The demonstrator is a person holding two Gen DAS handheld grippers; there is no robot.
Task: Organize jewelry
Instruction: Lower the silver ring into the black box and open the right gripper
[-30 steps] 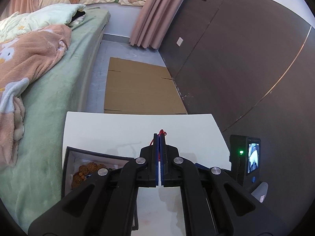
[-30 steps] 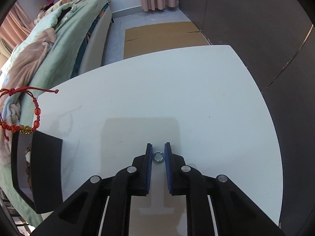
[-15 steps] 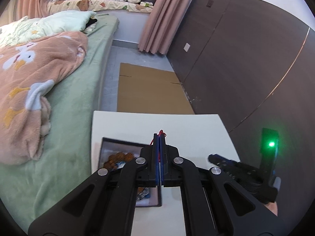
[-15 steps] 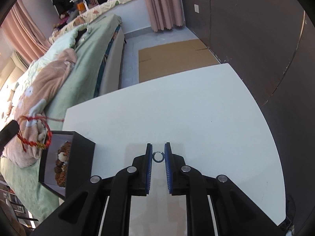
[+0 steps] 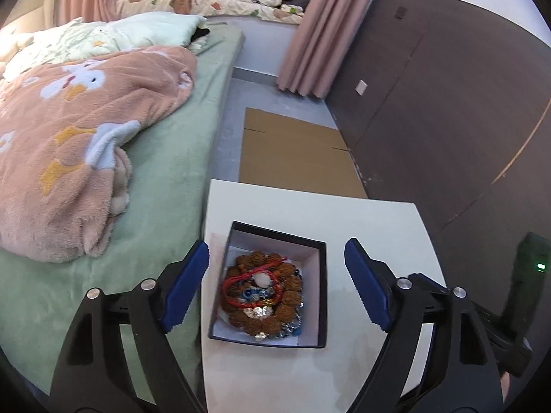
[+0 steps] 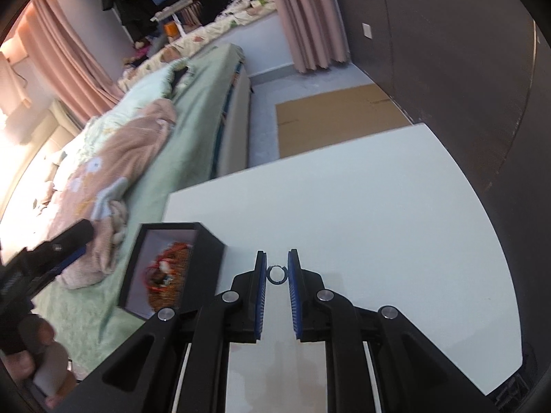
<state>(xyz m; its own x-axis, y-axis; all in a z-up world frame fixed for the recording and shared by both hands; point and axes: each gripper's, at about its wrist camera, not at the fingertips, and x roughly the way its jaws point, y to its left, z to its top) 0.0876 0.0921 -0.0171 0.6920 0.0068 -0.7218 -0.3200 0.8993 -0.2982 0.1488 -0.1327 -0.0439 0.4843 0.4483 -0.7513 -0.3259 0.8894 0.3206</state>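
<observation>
A black jewelry box with a white lining stands on the white table. It holds brown bead bracelets, blue pieces and a red string bracelet lying on top. My left gripper is wide open and empty above the box. My right gripper is shut on a small silver ring, held above the table to the right of the box. The left gripper also shows at the left edge of the right wrist view.
A bed with a green sheet and a pink blanket runs along the table's left side. Flat cardboard lies on the floor beyond the table. A dark wall panel stands on the right.
My left gripper opened and the red string bracelet dropped into the box. Both grippers rose and moved left; the right one still holds the ring.
</observation>
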